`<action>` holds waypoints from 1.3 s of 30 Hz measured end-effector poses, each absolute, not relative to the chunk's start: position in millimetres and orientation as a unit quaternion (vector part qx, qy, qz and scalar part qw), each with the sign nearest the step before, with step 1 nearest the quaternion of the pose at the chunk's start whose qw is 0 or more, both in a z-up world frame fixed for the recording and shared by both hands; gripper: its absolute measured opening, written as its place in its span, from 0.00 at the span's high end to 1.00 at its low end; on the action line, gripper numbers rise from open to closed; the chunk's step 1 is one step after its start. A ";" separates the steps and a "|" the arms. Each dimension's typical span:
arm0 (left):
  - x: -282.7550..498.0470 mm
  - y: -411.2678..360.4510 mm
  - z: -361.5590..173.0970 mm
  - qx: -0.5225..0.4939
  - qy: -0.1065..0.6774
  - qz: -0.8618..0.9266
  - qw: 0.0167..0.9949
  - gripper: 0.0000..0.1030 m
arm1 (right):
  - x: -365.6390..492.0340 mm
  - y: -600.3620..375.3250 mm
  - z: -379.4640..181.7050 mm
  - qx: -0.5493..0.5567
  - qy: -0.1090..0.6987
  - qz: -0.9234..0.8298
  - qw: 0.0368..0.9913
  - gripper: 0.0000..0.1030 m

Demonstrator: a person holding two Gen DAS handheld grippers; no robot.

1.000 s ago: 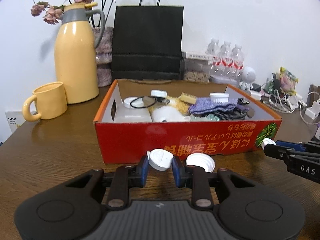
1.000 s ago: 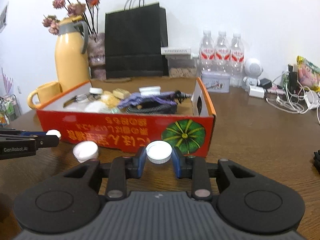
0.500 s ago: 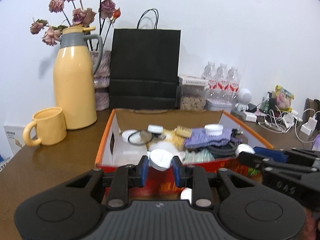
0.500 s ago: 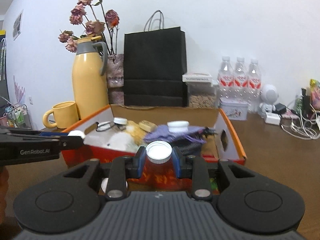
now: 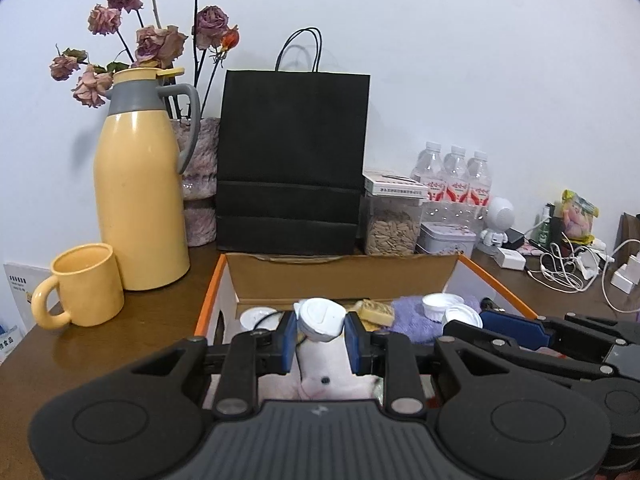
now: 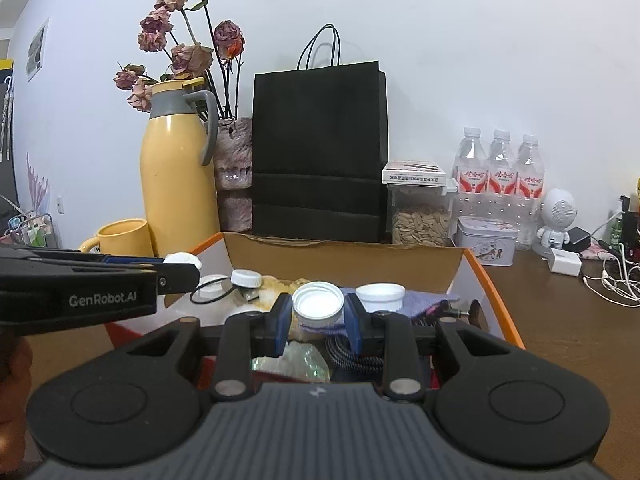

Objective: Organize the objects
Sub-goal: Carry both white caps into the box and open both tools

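1. Caps first: we count two held, a white flip-top cap [image 5: 320, 318] in our left gripper [image 5: 320, 336] and a white screw cap [image 6: 318, 305] in our right gripper [image 6: 318, 314].
2. We see two more white caps [image 6: 380, 295] [image 6: 246, 278] loose in the cardboard box [image 6: 344, 264], and three water bottles [image 6: 500, 168] at the far right.
3. Each held cap sits clamped between blue pads, both over the box's near part.
4. Our screw cap shows its hollow side towards the camera; the flip-top tilts left.
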State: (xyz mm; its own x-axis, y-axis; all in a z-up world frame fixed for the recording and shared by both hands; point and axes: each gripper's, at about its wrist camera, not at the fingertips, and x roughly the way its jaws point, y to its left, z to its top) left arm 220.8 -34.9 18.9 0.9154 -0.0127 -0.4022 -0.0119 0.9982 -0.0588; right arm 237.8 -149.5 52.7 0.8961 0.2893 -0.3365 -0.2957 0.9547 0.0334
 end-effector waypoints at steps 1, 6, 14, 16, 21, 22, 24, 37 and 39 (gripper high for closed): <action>224.2 -33.9 18.9 -0.030 0.205 0.002 0.978 0.77 | 241.8 -148.6 52.2 -0.008 0.172 0.150 0.974 0.72; 243.6 -27.6 17.8 -0.038 0.209 0.010 0.977 0.77 | 258.2 -145.2 50.2 -0.004 0.173 0.148 0.974 0.72; 264.2 -23.6 15.2 -0.037 0.206 0.016 0.978 0.77 | 274.1 -146.5 47.4 0.000 0.172 0.141 0.975 0.72; 266.3 -22.9 13.7 -0.036 0.208 0.017 0.977 0.77 | 275.7 -147.8 44.6 0.000 0.176 0.139 0.974 0.72; 266.4 -24.4 11.6 -0.029 0.208 0.018 0.977 0.77 | 277.3 -147.2 40.4 -0.003 0.182 0.139 0.973 0.72; 265.9 -25.0 11.7 -0.027 0.207 0.018 0.978 0.77 | 276.7 -147.4 40.2 -0.003 0.181 0.138 0.974 0.72; 264.8 -26.9 11.2 -0.022 0.207 0.021 0.978 0.76 | 275.8 -149.2 40.9 -0.001 0.179 0.136 0.974 0.71; 255.0 -24.0 13.5 -0.025 0.177 0.034 0.983 0.00 | 265.9 -153.5 43.1 -0.020 0.165 0.109 0.980 0.00; 254.8 -24.0 13.0 -0.026 0.178 0.034 0.983 0.00 | 266.4 -154.1 42.6 -0.020 0.169 0.109 0.979 0.00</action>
State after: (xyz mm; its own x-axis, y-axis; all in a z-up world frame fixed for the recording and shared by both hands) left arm 254.8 -24.0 13.0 0.9340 0.0576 -0.3525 -0.0763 0.9963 -0.0395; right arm 266.4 -154.1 42.6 0.9188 0.2073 -0.3360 -0.2211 0.9753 -0.0027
